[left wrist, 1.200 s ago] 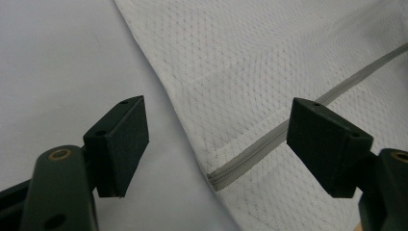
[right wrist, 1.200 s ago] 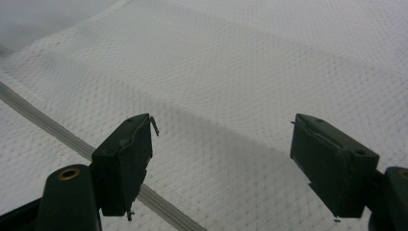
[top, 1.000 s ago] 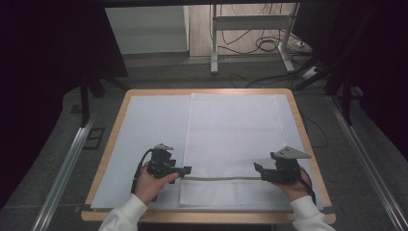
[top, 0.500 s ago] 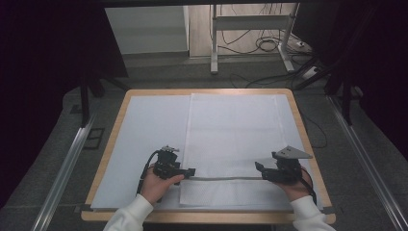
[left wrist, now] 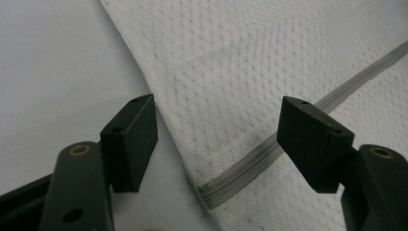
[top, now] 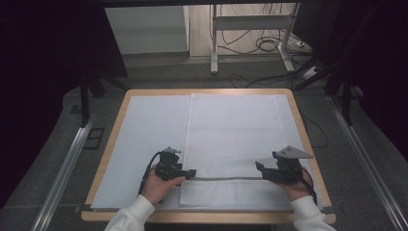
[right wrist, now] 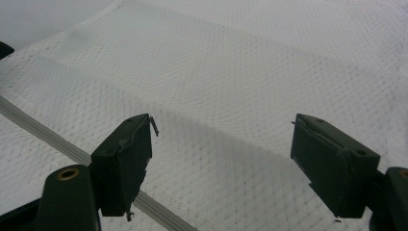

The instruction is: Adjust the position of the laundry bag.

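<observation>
A white mesh fabric cover (top: 233, 134) lies flat on the table, with a grey zipper (top: 226, 178) running across its near part. My left gripper (top: 188, 173) is open at the zipper's left end (left wrist: 216, 190), jaws wide on either side of the fabric's edge (left wrist: 163, 125). My right gripper (top: 260, 169) is open at the zipper's right end, its jaws spread over the mesh (right wrist: 226, 110). The zipper (right wrist: 53, 142) passes under its left jaw. Neither gripper holds anything.
The fabric rests on a pale sheet (top: 144, 139) covering a wooden-edged table (top: 108, 144). Metal rails (top: 65, 166) run along both sides of the table. A stand with cables (top: 262, 43) is on the floor beyond the far edge.
The left gripper has shifted slightly right toward the zipper's left end. The right gripper has hardly moved.
</observation>
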Demonstrator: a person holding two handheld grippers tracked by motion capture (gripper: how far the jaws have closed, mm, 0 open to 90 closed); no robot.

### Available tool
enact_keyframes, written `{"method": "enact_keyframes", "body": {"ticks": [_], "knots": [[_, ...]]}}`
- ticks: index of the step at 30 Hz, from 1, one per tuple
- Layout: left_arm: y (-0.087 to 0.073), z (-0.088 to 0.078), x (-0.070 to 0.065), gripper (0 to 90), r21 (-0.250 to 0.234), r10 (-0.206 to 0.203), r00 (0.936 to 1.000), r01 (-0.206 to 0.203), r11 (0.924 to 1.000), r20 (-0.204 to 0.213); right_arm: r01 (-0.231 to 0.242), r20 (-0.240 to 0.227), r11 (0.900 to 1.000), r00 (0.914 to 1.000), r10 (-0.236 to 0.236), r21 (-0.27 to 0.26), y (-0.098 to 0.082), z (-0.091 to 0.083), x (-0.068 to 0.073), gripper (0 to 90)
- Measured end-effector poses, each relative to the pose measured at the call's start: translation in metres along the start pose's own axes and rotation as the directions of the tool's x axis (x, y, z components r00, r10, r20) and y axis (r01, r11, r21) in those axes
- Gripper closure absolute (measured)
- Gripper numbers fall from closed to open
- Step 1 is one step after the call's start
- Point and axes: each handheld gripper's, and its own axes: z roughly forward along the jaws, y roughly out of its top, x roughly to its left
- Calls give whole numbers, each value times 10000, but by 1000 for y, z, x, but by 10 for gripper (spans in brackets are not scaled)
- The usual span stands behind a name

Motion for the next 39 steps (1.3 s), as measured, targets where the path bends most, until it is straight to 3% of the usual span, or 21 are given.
{"method": "enact_keyframes", "body": {"ticks": [6, 7, 13, 15, 20, 24, 33, 36, 37, 39], "knots": [[0, 2, -2, 428, -248, 62, 10000, -63, 9997, -48, -9, -9, 10000, 10000, 9, -40, 1, -1, 0, 218], [0, 2, -2, 490, -295, 104, 9999, -105, 9995, -37, -25, -9, 10000, 10000, 25, -43, 1, -1, 0, 218], [2, 6, -2, 631, -380, 311, 9993, -318, 9988, -197, -29, -2, 10000, 10000, 29, -43, 1, -1, 0, 218], [2, 7, -3, 711, -415, 556, 9974, -575, 9975, -454, -32, 13, 10000, 10000, 32, -37, 1, -1, 0, 218], [1, 8, -3, 853, -454, 806, 9953, -831, 9955, -530, -42, 41, 10000, 10000, 42, -47, 1, -1, 0, 218], [1, 9, -3, 886, -487, 928, 9940, -956, 9942, -573, -84, 47, 9999, 10000, 84, -57, 2, -2, 0, 218], [0, 8, 0, 890, -565, 726, 9968, -744, 9956, -338, -223, 130, 9996, 9997, 220, 179, 7, -3, -6, 214], [0, 7, 2, 890, -551, 566, 9983, -572, 9968, -121, -490, 196, 9977, 9986, 482, 458, 13, -6, -12, 211], [0, 6, 3, 890, -526, 520, 9986, -522, 9973, -42, -792, 201, 9934, 9968, 777, 834, 22, -10, -18, 204], [0, 6, 4, 890, -537, 384, 9992, -378, 9978, 96, -1012, 460, 9921, 9941, 980, 735, 31, -17, -24, 205]]}}
